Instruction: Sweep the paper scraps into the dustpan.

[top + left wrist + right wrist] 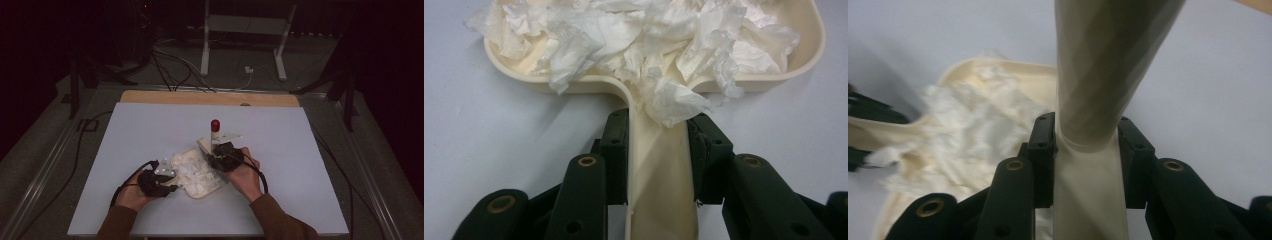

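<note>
So the cream dustpan sits flat on the grey table near the person's edge, heaped with crumpled white tissue. Its handle points back toward the left gripper, which is clamped on it. The right gripper is squeezed shut around a cream brush handle, right at the pan's far-right rim. Brush looks nearer the pile, so probably any sweep runs leftward into the pan.

Pale grey table, cream dustpan
</note>
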